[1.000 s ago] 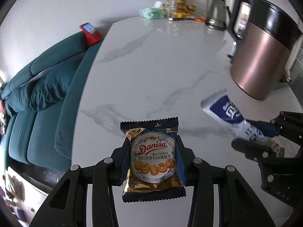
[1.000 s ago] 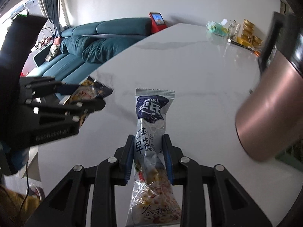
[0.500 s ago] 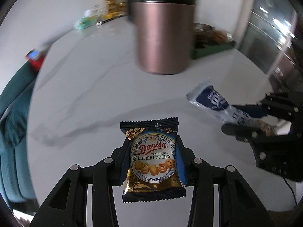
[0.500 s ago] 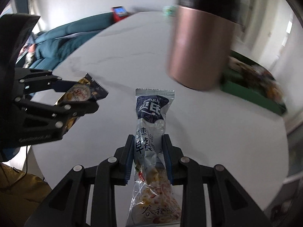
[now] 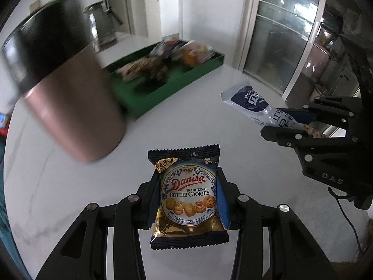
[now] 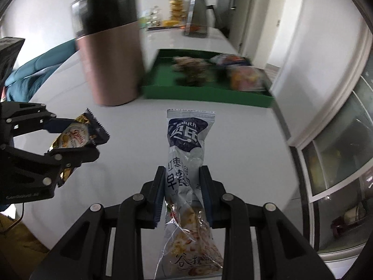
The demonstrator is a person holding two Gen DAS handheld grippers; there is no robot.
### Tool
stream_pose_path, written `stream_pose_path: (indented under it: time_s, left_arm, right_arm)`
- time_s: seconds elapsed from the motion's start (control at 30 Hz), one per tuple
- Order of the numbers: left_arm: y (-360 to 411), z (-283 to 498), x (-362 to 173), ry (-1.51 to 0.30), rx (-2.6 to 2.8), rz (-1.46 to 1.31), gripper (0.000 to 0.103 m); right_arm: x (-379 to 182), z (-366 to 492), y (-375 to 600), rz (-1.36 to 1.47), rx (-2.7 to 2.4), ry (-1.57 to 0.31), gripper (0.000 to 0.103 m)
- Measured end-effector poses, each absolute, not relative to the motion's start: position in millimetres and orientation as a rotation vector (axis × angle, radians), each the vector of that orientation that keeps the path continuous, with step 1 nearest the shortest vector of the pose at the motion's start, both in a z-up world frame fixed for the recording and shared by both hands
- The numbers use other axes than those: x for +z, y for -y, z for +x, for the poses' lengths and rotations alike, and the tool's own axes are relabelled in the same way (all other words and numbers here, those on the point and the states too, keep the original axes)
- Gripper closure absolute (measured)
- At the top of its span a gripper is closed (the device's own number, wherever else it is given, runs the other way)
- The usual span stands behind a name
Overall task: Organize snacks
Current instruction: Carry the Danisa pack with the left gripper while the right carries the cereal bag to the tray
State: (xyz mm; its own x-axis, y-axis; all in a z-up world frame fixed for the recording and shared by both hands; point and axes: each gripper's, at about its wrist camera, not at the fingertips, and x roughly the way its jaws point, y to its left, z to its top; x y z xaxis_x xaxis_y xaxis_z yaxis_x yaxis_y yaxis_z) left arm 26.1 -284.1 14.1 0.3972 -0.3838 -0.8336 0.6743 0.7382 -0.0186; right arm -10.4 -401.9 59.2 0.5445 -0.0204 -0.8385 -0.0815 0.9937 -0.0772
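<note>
My left gripper (image 5: 187,186) is shut on a dark blue Danisa butter cookie packet (image 5: 188,196) and holds it above the white marble table (image 5: 70,198). My right gripper (image 6: 182,182) is shut on a long blue and white cereal packet (image 6: 185,154). In the left wrist view the right gripper (image 5: 300,122) with the cereal packet (image 5: 251,102) is on the right. In the right wrist view the left gripper (image 6: 67,140) with the cookie packet (image 6: 77,137) is on the left. A green tray (image 6: 205,93) holding several snack packets lies ahead on the table.
A tall rose-gold canister with a black lid (image 6: 109,53) stands just left of the tray, also in the left wrist view (image 5: 65,93). A metal kettle (image 6: 197,15) and small jars stand far back. A teal sofa (image 6: 35,70) is left; glass doors (image 5: 291,35) are right.
Both grippers have swung to the right with their packets. The sofa has slid out of view, and the green tray and the canister now lie ahead.
</note>
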Motion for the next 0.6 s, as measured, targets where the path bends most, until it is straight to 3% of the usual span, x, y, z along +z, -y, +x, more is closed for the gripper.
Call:
stream_pose_path:
  time_s: [0.33,0.6]
  left_arm:
    - [383.4,63.3,38.3,-0.89,-0.655,0.305,0.066]
    - [406.6,126.2,45.5,-0.883,-0.458,0.2,0.066]
  right_arm:
    - [84.9,38.7,495.7,-0.119,-0.011,-0.907,0.103]
    - [95.0,115.9,513.3,-0.129,0.059,-0.838,0.103]
